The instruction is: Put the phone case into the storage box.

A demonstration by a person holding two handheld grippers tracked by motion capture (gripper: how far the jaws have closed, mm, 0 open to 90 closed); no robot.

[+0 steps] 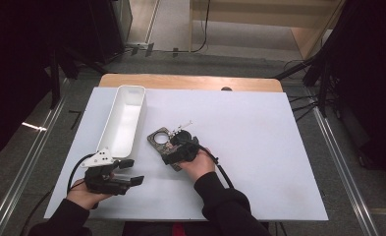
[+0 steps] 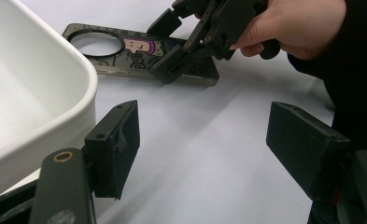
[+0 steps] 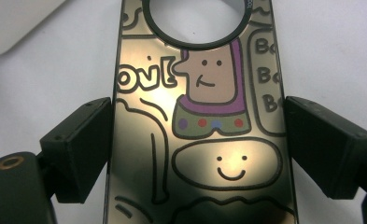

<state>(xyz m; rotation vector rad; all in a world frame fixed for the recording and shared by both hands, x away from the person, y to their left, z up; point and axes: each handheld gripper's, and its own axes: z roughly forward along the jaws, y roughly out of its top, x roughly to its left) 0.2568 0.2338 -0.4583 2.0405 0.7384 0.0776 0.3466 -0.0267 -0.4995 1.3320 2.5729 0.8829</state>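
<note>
A dark phone case (image 1: pixel 159 137) with a cartoon figure and a round camera hole lies on the white table top (image 1: pixel 259 147). In the right gripper view the case (image 3: pixel 204 93) runs up between the two black pads, which sit against its long edges. My right gripper (image 3: pixel 197 140) is shut on the case's near end; the left gripper view shows this gripper (image 2: pixel 169 44) held low over the case (image 2: pixel 125 49). My left gripper (image 1: pixel 131 172) rests at the front left, beside the near end of the white tray (image 1: pixel 131 89). Its jaws (image 2: pixel 202 144) stand open over bare table.
The long white tray (image 2: pixel 85 79) runs from the left gripper toward the table's far edge, and its corner (image 3: pixel 13 23) lies left of the case. A small pale thin object (image 1: pixel 183 127) lies just beyond the case. Cables trail from both grippers toward the front edge.
</note>
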